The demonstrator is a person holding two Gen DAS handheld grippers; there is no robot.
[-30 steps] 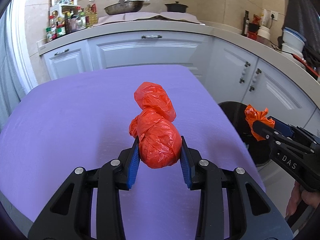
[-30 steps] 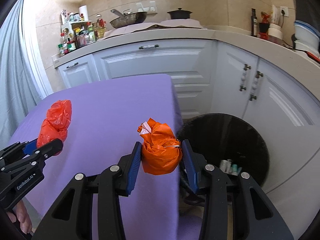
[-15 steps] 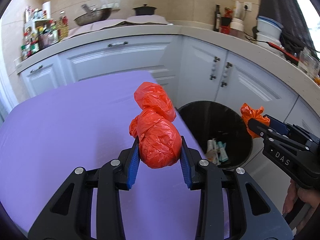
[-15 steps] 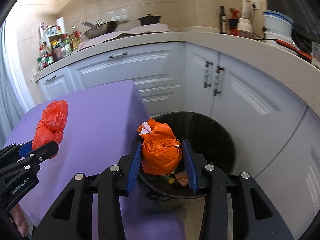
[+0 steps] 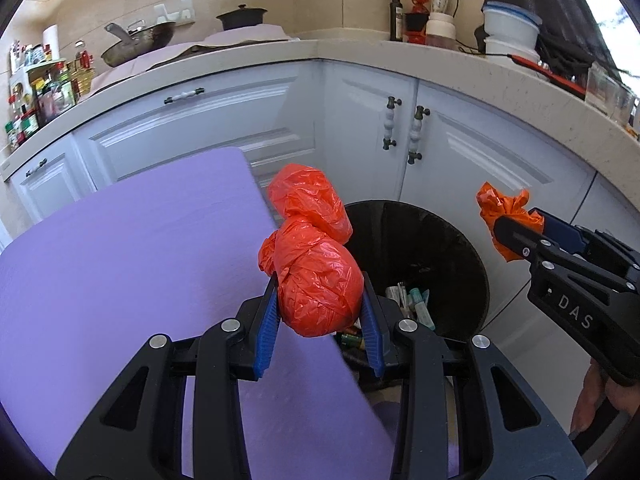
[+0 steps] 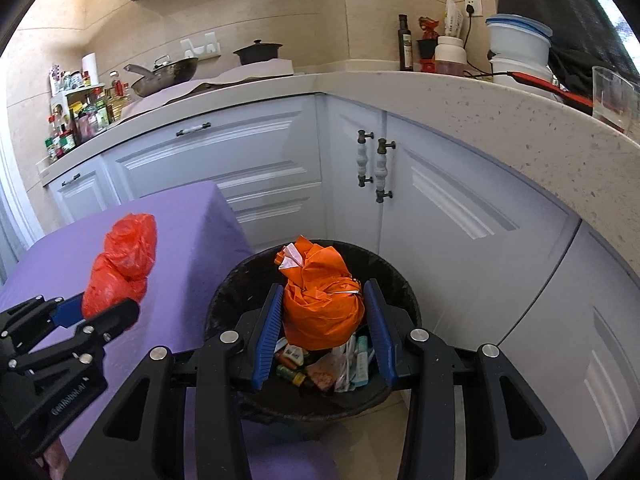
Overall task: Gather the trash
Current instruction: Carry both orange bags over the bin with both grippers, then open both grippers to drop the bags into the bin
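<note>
Trash bags have both travelled off the purple table [image 5: 120, 260]: the orange bag [image 6: 320, 304], clamped by the right gripper [image 6: 322, 320], now hangs above the black bin [image 6: 400, 280]; the red bag [image 5: 316, 280], clenched in the left gripper [image 5: 320, 312], hangs at the bin's edge; releasing comes next.

Both wrist views over bin [image 6: 240, 292]

Black grippers [image 5: 320, 312], blue ribbed pads [image 5: 267, 320], silver screws, white "DAS" lettering

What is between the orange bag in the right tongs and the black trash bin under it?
Nothing: in the right wrist view the knotted orange plastic bag, held in the right tongs, hangs over the round black trash bin with only air between.
</note>
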